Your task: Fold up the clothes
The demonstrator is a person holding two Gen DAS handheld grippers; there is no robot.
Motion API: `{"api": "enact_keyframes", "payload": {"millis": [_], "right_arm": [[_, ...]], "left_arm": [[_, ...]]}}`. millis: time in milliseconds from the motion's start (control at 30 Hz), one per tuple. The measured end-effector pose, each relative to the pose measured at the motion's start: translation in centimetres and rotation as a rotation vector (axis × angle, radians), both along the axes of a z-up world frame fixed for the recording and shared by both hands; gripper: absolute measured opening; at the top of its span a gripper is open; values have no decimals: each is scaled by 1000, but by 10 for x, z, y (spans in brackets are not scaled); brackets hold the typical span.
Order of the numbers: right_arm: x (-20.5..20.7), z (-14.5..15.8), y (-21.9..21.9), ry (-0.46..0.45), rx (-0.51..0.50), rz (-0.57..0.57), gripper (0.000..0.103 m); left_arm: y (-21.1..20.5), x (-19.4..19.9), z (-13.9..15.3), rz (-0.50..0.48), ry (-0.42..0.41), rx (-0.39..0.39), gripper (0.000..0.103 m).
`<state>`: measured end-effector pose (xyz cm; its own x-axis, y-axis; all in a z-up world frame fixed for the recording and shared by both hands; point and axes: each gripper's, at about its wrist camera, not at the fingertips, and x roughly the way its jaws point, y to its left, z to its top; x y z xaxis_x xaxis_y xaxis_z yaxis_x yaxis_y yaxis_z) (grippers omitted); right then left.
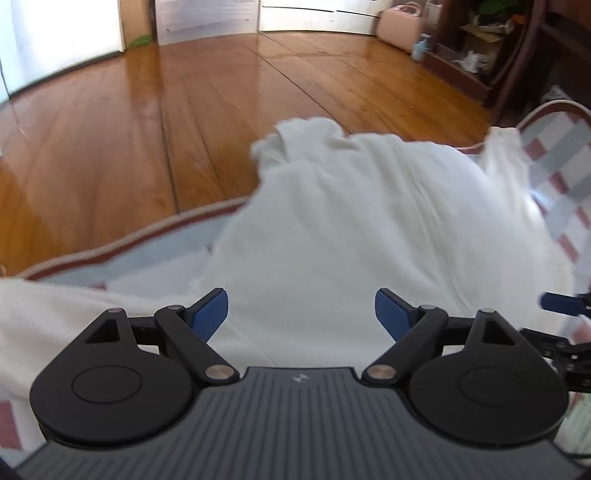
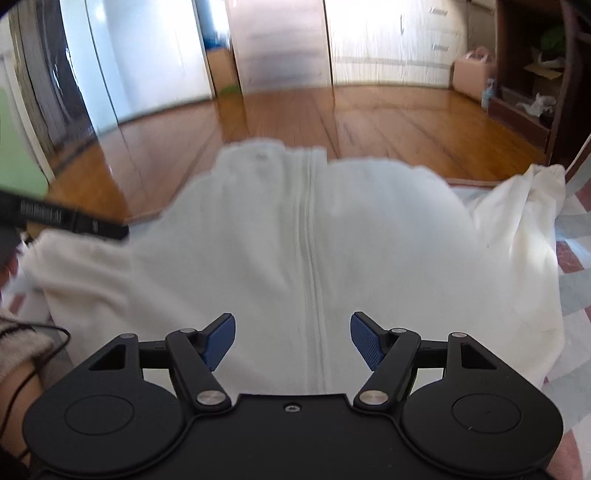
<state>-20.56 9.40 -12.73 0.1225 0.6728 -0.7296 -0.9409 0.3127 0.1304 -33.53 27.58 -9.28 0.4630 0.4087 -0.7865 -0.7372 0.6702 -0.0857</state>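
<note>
I see a glossy wooden plank floor [image 1: 221, 103] running to pale cabinet doors [image 2: 391, 48], a dark shelf unit [image 2: 535, 74] at right, perhaps a pink case [image 1: 400, 27] beside it.

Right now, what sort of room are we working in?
Probably a bedroom at home: a white zip-front garment lies on a checked grey, red and white bedcover, beside a polished wooden plank floor and dark wooden shelves.

Your left gripper [image 1: 301, 314] points downward, blue pads [image 1: 210, 314] spread wide, nothing between them. Your right gripper [image 2: 292, 341] likewise: jaws apart, empty.
</note>
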Motion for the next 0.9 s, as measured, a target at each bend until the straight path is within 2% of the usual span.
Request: {"api": "enact_keyframes", "payload": {"millis": [33,67,100,233,300,367,400,433,500,533,600,667,733,867,900], "right_arm": [[5,3,8,2,-21,-9,74],[12,6,16,12,-45,-13,74],[22,14,26,60,-64,-8,74],[83,49,76,442,-66,25,74],[109,59,107,616,-122,48,74],[130,63,136,744,-188,40,74],[138,63,148,769,-226,13,74],[145,63,161,760,-267,-14,74],[149,66,183,671,-307,-28,74],[151,68,192,638,-291,-5,74],[154,68,206,652,-227,75,74],[158,63,212,656,-143,133,74],[160,54,215,617,-89,134,74],[165,28,227,499,-111,77,74],[166,23,233,464,-133,70,74]], "left_arm": [[7,5,3,16,7,12,88],[17,11,5,36,14,19,95],[29,18,7,56,30,18,99],[82,44,10,103,63,-23,99],[108,50,5,137,16,-64,99],[129,52,-8,179,-22,-107,97],[136,51,-17,201,-39,-124,96],[141,48,-27,221,-64,-137,96],[146,42,-45,248,-114,-160,96],[147,39,-54,241,-129,-177,95],[147,32,-71,224,-159,-211,91],[145,25,-77,187,-202,-249,89],[146,20,-77,154,-271,-279,89],[145,30,-82,96,-313,-295,79],[145,33,-85,94,-311,-303,68]]}}
